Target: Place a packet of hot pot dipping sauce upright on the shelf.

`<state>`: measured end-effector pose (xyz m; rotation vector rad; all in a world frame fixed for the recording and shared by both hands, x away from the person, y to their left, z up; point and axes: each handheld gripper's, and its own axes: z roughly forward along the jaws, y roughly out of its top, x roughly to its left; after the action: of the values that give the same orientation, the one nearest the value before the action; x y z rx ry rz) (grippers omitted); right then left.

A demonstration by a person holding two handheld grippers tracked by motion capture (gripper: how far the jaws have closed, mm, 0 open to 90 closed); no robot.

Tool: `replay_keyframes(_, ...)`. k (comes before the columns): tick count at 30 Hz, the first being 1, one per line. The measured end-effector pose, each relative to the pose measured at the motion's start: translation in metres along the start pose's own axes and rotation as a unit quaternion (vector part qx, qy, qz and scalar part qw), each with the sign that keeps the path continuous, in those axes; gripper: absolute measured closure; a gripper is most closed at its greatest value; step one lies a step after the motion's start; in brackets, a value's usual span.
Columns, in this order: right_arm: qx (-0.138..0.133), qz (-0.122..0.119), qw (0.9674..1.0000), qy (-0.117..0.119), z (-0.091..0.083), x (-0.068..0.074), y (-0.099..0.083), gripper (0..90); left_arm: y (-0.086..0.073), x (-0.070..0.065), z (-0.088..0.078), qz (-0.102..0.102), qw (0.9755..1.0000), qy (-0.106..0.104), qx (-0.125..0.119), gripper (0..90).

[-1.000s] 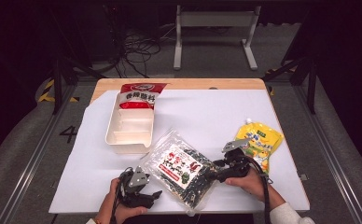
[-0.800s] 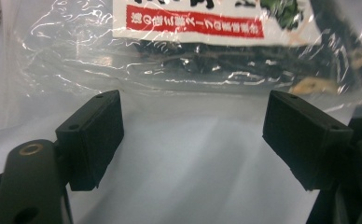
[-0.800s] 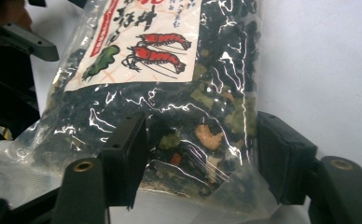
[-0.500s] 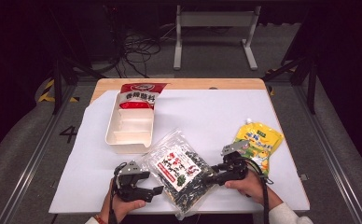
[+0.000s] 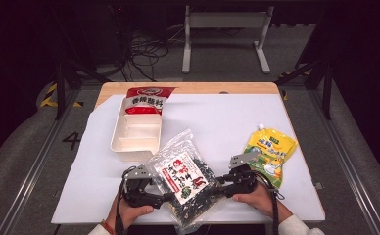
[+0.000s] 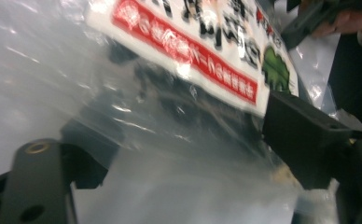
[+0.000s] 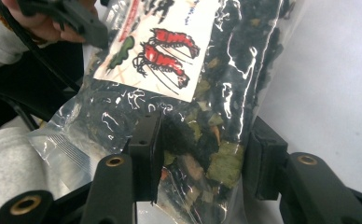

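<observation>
Right gripper view: the right gripper (image 7: 202, 158) has its black fingers (image 7: 146, 154) set either side of a clear bag of dried seaweed mix (image 7: 202, 93), and they have just been closing. The left pad presses the film; the right pad sits at the bag's edge, contact there hard to confirm. Grip looks close to made, bag between the fingers.

Left gripper view, blurred: the left gripper (image 6: 170, 154) has its fingers (image 6: 305, 135) spread wide, the bag's clear film (image 6: 170, 116) bulging between them. I cannot tell whether the pads bear on it.

High view: the bag (image 5: 185, 178) lies at the near edge of the white worktop (image 5: 217, 117), its bottom end hanging just past that edge, its long axis slanting from far-left to near-right. The left gripper (image 5: 151, 193) meets its near-left flank and the right gripper (image 5: 225, 183) its right flank, so the bag lies inward from both. Each hand is equally close.

Farther out: a white divided tray (image 5: 136, 134) just beyond the bag, a red snack packet (image 5: 149, 98) at its far end, and a yellow spouted pouch (image 5: 269, 154) just beside the right gripper.

Judgement: any lift turns on both flanks being held across the bag's slant.
</observation>
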<state>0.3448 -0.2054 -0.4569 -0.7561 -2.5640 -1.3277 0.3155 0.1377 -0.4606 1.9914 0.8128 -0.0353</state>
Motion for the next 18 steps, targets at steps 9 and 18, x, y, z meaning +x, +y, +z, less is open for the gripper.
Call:
replay_keyframes(9, -0.021, -0.04, 0.9981, -0.04, 0.002, 0.017, 0.008, 57.3, 0.02, 0.0, -0.016, 0.025, 0.996, -0.04, -0.077, 49.1)
replay_keyframes(18, -0.042, -0.03, 0.9954, -0.08, -0.005, 0.022, 0.01, 46.0, 0.036, -0.008, -0.029, 0.059, 0.9866, -0.095, -0.119, 76.8)
